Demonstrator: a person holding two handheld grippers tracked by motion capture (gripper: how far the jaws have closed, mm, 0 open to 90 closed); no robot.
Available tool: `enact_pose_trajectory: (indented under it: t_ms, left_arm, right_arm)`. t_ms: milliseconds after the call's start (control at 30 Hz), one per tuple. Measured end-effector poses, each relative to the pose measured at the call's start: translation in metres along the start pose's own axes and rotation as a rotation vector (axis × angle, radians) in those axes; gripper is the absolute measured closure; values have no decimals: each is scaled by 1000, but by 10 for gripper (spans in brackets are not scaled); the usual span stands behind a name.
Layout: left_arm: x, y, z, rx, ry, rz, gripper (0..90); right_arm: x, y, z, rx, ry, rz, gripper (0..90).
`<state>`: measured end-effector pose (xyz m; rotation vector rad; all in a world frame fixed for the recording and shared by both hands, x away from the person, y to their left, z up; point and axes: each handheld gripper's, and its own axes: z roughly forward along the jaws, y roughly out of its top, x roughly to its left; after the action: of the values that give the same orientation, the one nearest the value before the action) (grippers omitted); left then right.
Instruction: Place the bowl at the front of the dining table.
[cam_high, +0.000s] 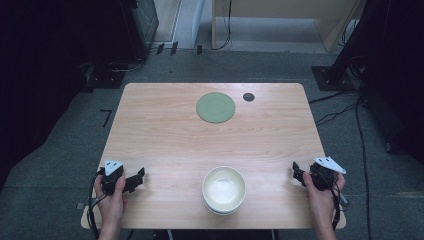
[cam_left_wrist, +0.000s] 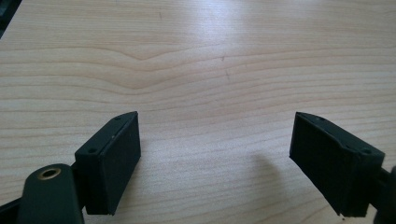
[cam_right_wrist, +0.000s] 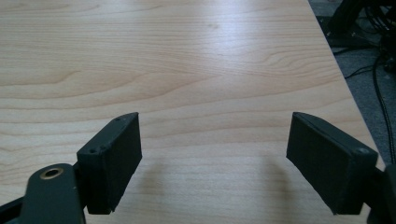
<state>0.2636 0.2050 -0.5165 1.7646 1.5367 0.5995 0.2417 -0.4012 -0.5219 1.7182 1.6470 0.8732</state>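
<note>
Your hands enter from near edge of wooden table (cam_high: 165, 140). Your left hand (cam_high: 112, 197) holds left gripper (cam_high: 140, 176) at near-left corner, jaws spread wide over bare wood, nothing between them. Your right hand (cam_high: 320, 192) holds right gripper (cam_high: 296, 172) at near-right edge, jaws likewise spread wide, empty, table edge just beside. Cream bowl (cam_high: 223, 189) sits between your grippers, near front edge, apart from both. Green plate (cam_high: 215, 107) lies at far side, well apart from bowl. Small dark round thing (cam_high: 248, 97) just beside plate.

Cream bowl (cam_high: 223, 190) near edge; green plate (cam_high: 215, 107) far.
</note>
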Motion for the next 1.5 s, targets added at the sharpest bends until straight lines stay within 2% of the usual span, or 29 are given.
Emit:
enact_pose_trajectory:
  t_ms: [100,233,300,367,433,533,600,633,667,767,833,867,933,1000,1167,1333,1433,1500]
  left_arm:
    - [0,1,-1,-5,3,1,161]
    - [-1,6,-4,-38,-23,-29,161]
    - [-5,9,-6,-59,-15,-36,161]
    - [-11,12,-7,-83,-51,-43,162]
    - [-16,14,-7,-90,-62,-38,162]
    - [-27,18,-9,-107,-93,-18,162]
    - [-35,20,-11,-114,-107,2,162]
    - [-43,23,-13,-124,-117,32,162]
    - [-43,23,-13,-124,-117,32,161]
    - [-55,27,-17,-130,-165,57,161]
    - [-63,29,-20,-131,-184,68,161]
    - [-70,30,-22,-136,-216,68,161]
    - [-75,30,-24,-141,-231,72,161]
    - [-82,31,-26,-141,-255,83,162]
    - [-102,34,-34,-149,-315,124,162]
    - [-119,38,-41,-159,-377,130,162]
    - [-128,39,-44,-160,-411,140,162]
    - [-134,39,-45,-155,-441,144,162]
  right_arm:
    - [2,1,1,-10,12,10,189]
    - [6,3,0,-30,31,22,196]
    - [11,9,-4,-51,62,37,194]
    - [13,11,-6,-54,74,29,187]
    - [20,17,-10,-68,108,15,185]
    - [30,23,-15,-88,130,-7,185]
    - [41,29,-21,-103,161,-20,187]
    - [44,31,-22,-105,175,-26,186]
    - [44,31,-22,-105,175,-26,186]
    - [53,37,-28,-116,198,-48,183]
    - [58,42,-32,-131,219,-42,185]
    - [63,46,-37,-144,241,-37,192]
    - [66,48,-39,-148,251,-40,193]
    - [74,52,-46,-164,267,-47,226]
    - [84,57,-53,-185,296,-47,275]
    - [93,59,-63,-216,316,-54,357]
    - [100,60,-68,-221,371,-59,421]
    - [102,60,-68,-221,387,-56,434]
